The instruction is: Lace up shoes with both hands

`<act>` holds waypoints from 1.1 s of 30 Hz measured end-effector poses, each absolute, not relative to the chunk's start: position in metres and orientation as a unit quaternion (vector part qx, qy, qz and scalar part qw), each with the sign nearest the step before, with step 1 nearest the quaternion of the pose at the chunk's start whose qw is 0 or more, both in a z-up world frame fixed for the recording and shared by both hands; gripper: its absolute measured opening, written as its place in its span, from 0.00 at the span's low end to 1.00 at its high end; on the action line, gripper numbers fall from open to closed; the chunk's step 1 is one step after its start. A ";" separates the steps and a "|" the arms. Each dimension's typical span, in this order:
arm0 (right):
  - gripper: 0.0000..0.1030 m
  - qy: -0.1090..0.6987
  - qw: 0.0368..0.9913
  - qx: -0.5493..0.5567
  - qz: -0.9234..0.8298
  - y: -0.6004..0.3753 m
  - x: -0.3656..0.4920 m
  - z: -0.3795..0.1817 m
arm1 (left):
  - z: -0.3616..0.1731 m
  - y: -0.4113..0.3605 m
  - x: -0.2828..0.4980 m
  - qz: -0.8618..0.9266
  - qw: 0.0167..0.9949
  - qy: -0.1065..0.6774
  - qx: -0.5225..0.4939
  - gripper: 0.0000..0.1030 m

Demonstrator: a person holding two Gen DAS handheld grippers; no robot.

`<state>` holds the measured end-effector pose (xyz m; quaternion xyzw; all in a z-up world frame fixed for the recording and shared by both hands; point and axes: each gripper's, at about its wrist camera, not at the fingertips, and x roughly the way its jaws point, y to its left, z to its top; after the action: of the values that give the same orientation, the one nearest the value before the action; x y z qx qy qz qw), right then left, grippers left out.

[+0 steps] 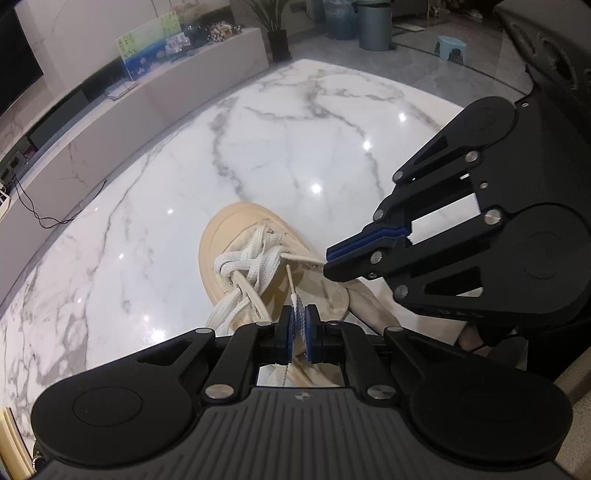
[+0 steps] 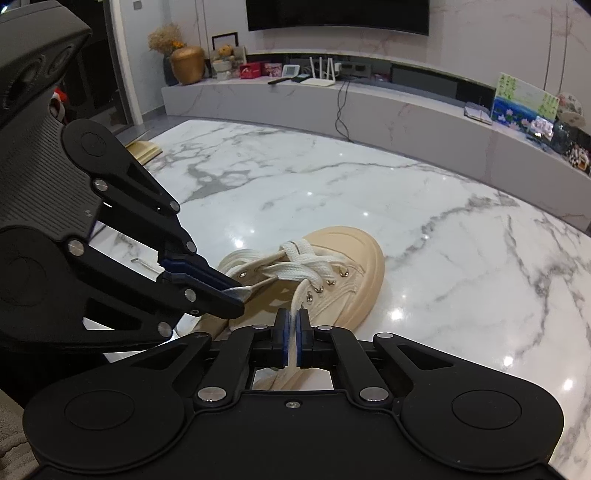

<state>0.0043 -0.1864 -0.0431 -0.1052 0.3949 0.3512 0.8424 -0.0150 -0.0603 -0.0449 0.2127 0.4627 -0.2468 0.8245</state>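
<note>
Shoe: a beige shoe (image 2: pixel 325 273) lies on the white marble counter (image 2: pixel 443 229), its rounded toe pointing away from me, just ahead of and below both my sets of fingers.
Laces: flat white laces (image 2: pixel 301 258) cross over the front eyelets; in the left view they bunch into a loose tangle (image 1: pixel 243 266) over the tongue.
Left lace end: one strand (image 1: pixel 291 284) runs from the eyelets straight back into my left fingers (image 1: pixel 299 325).
Left fingers: closed tight on that lace, the white braid pinched between the blue pads, right over the shoe's opening.
Right lace end: another strand (image 2: pixel 299 295) climbs from the near-side eyelets to my right fingers (image 2: pixel 294 332).
Right fingers: shut on that strand, the lace squeezed flat between the pads, above the shoe's collar.
Relation of the two: my left fingers sit just beside the right ones, tips angled in toward the shoe from either side.
Counter: glossy, grey-veined, with bright light spots.
Beyond: a long low marble shelf (image 2: pixel 369 107) with small items and a dark screen (image 2: pixel 338 14) above it.
</note>
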 end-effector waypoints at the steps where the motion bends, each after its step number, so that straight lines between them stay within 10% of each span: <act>1: 0.01 0.396 0.843 -0.103 0.350 -0.187 0.005 -0.043 | -0.046 -0.061 -0.014 -0.247 0.823 0.464 0.214 0.05; 33: 0.02 0.422 0.836 -0.060 0.347 -0.197 0.024 -0.053 | -0.054 -0.081 -0.004 -0.311 0.791 0.438 0.292 0.05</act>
<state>0.0244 -0.1971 -0.0527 -0.0602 0.4221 0.3466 0.8355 -0.0041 -0.0814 -0.0538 0.2920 0.4381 -0.3110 0.7912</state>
